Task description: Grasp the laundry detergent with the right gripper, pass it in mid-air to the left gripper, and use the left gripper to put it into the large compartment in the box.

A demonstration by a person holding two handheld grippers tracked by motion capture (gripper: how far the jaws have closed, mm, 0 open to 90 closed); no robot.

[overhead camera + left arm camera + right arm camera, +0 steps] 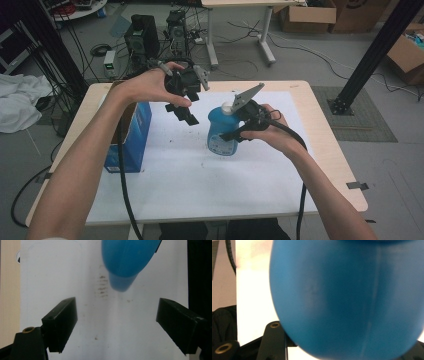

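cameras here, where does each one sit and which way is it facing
High view: above the person's side, looking forward and down on the table; both forearms, left gripper and right gripper show.
Left gripper view: rides the left gripper, facing down at the white sheet; its jaws stand wide apart.
Right gripper view: rides the right gripper, pressed close to the blue bottle.
All three share the blue bottle.

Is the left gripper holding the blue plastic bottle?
No, the left gripper has its fingers wide apart with the blue plastic bottle beyond them.
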